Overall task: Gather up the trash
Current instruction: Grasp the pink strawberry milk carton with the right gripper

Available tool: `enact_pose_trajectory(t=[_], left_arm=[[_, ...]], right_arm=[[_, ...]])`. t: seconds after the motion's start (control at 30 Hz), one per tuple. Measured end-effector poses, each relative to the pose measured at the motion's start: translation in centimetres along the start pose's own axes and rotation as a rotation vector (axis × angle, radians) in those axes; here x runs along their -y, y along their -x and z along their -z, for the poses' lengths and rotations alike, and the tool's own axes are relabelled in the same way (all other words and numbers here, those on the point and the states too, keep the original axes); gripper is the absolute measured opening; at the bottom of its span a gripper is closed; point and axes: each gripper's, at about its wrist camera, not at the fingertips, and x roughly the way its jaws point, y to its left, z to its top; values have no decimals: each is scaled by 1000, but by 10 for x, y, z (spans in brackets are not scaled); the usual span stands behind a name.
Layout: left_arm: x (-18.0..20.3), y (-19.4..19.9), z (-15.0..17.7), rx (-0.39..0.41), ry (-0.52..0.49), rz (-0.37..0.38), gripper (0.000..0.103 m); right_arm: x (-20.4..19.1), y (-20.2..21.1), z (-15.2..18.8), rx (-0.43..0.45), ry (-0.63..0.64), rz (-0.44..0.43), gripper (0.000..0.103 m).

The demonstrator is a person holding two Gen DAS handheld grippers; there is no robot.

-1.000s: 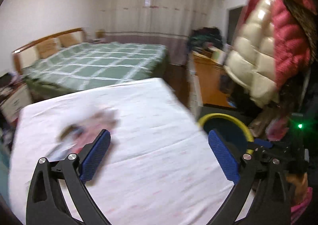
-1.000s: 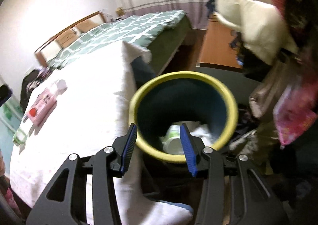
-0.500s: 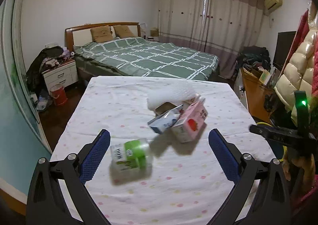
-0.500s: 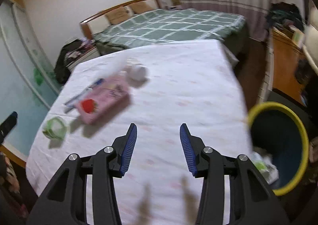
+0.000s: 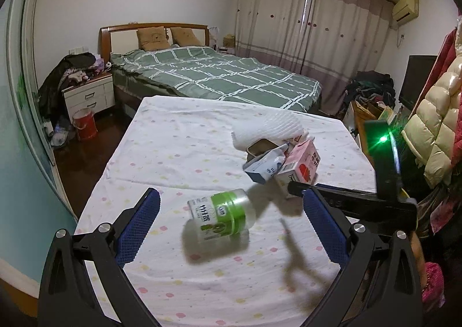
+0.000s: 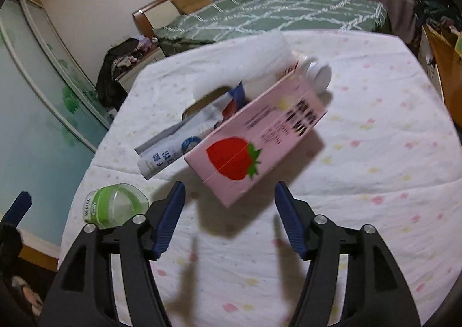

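Trash lies on the table's dotted white cloth [image 5: 179,153]. My left gripper [image 5: 229,202] is open, with a fallen green-labelled jar [image 5: 219,214] just ahead between its fingers and untouched. My right gripper [image 6: 229,191] is open and its jaws are opening. A pink strawberry carton [image 6: 254,136] lies just beyond its tips, clear of the pads. Beside that carton are a blue-white carton [image 6: 167,153], a tin [image 6: 202,101], white foam netting [image 6: 254,58] and a white-capped bottle [image 6: 317,72]. The green-labelled jar [image 6: 112,205] lies to the left. The left wrist view shows the pink strawberry carton [image 5: 300,165] and the right gripper's body [image 5: 346,200].
Behind the table stands a bed with a green plaid cover [image 5: 219,78]. A nightstand [image 5: 89,96] and a red bucket [image 5: 85,124] are at the far left. Puffy coats [image 5: 433,130] hang at the right, above a cluttered wooden desk [image 6: 444,67].
Both views swung from the yellow-rimmed bin back to the table. My right gripper came close to the pink carton and its jaws widened. My left gripper moved nearer the green jar.
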Motion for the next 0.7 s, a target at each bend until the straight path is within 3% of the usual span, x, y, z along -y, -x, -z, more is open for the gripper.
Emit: enact_pose_trajectory(t=[0.2,0.53,0.7], left_arm=[[-9,-6,4,-14,22,17,98],[-8,-16,8,-38,27,34,98],[0,-21,9,-48,19,51,98]], right_arm=[[0,-16,-4,1,-15,56,61],[69,22,-7,67,-90,216,61],[83,38,-5,109,-104,170,62]])
